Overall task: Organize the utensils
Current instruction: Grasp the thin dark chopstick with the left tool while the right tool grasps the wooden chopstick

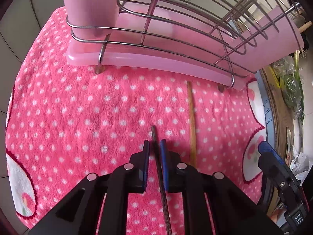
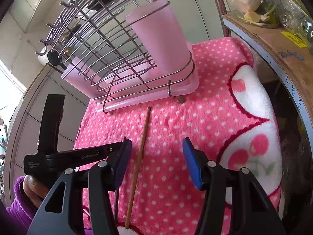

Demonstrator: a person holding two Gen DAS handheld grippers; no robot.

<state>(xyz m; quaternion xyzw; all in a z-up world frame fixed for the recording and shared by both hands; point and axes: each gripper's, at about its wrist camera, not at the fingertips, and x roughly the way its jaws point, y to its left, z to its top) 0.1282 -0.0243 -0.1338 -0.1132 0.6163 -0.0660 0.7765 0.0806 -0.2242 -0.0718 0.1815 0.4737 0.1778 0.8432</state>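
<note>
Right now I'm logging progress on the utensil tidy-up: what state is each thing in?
Left hand-held gripper: nearly shut around the dark chopstick.
Dark chopstick: between the left pads, tip on the blanket.
Right hand-held gripper: open, straddling the wooden chopstick, not gripping.
Wooden chopstick: lying flat on the blanket.
Pink cup: upright in the wire rack, utensils inside.

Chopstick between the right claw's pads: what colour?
Light brown chopstick, clearest in the right wrist view.
</note>
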